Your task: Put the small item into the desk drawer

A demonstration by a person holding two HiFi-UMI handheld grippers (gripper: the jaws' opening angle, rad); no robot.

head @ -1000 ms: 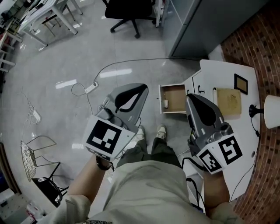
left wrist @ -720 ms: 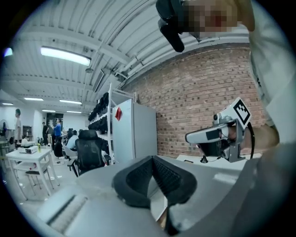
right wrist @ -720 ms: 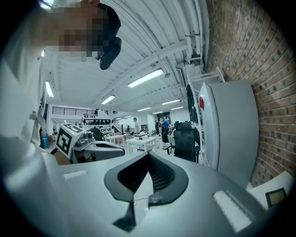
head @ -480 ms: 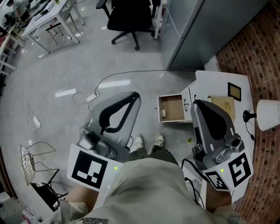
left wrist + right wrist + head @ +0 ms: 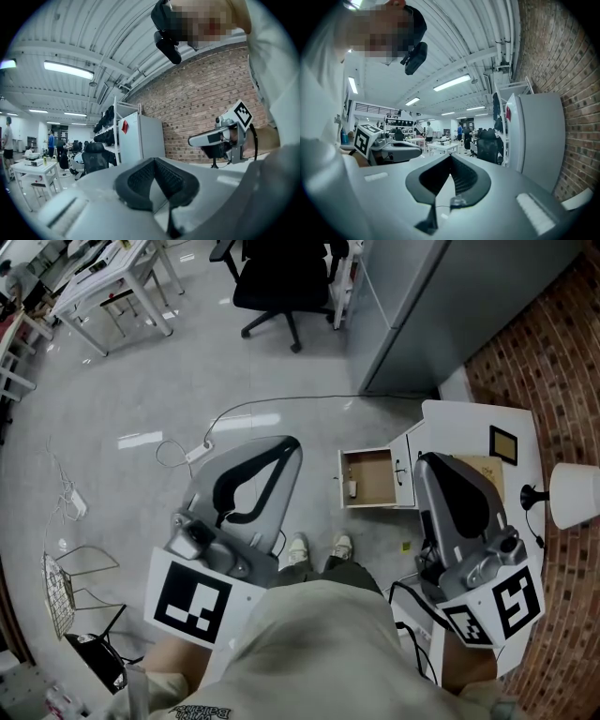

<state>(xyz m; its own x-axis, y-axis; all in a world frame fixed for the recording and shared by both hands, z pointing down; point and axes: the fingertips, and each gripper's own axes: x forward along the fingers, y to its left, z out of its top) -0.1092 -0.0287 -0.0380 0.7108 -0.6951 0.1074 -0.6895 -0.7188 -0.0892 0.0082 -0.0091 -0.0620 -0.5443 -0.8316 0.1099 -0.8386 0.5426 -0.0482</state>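
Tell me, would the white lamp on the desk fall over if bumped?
Probably fairly easily: the lamp has a wide white shade on a thin black stem, so it looks top-heavy. Its base looks small beside the shade, so a bump might tip it rather than slide it.

Holding left gripper (image 5: pixel 284 446) at 8 o'clock, aimed toward 1 o'clock, jaws pressed together, nothing between. Holding right gripper (image 5: pixel 427 463) at 4 o'clock, aimed toward 12, jaws likewise together, empty.
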